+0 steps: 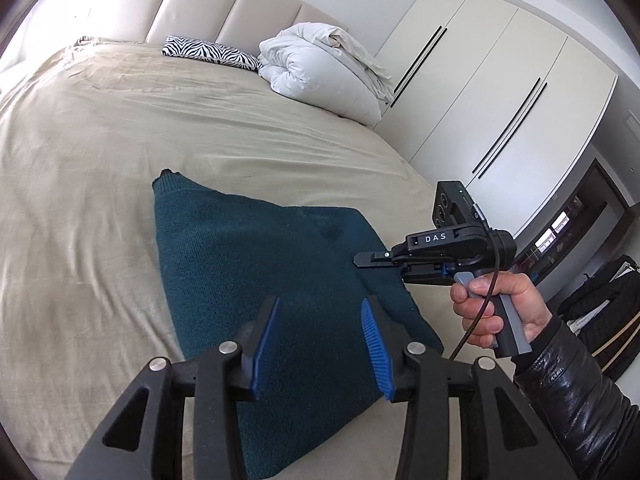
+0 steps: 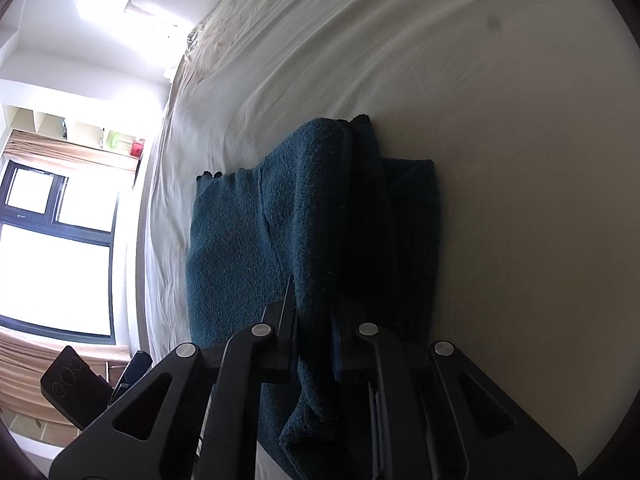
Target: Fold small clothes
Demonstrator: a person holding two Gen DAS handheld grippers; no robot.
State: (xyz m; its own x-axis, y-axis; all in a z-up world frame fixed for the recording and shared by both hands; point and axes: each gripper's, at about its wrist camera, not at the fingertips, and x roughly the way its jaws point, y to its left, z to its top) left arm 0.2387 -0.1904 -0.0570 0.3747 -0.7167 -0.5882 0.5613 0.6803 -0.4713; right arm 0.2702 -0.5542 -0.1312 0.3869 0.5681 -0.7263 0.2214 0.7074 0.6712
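right gripper (image 1: 362, 260), marked "das", pinches the teal sweater's (image 1: 256, 264) edge; left gripper (image 1: 318, 312) hovers wide.

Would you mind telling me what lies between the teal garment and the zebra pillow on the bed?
Only bare beige sheet lies between the garment and the pillow; the left wrist view shows it.

A beige-sheeted bed (image 1: 120, 128) fills the frame, padded headboard (image 1: 232, 4) at top. White wardrobe doors (image 1: 500, 92) stand upper right. A bright window (image 2: 56, 248) glares at left.
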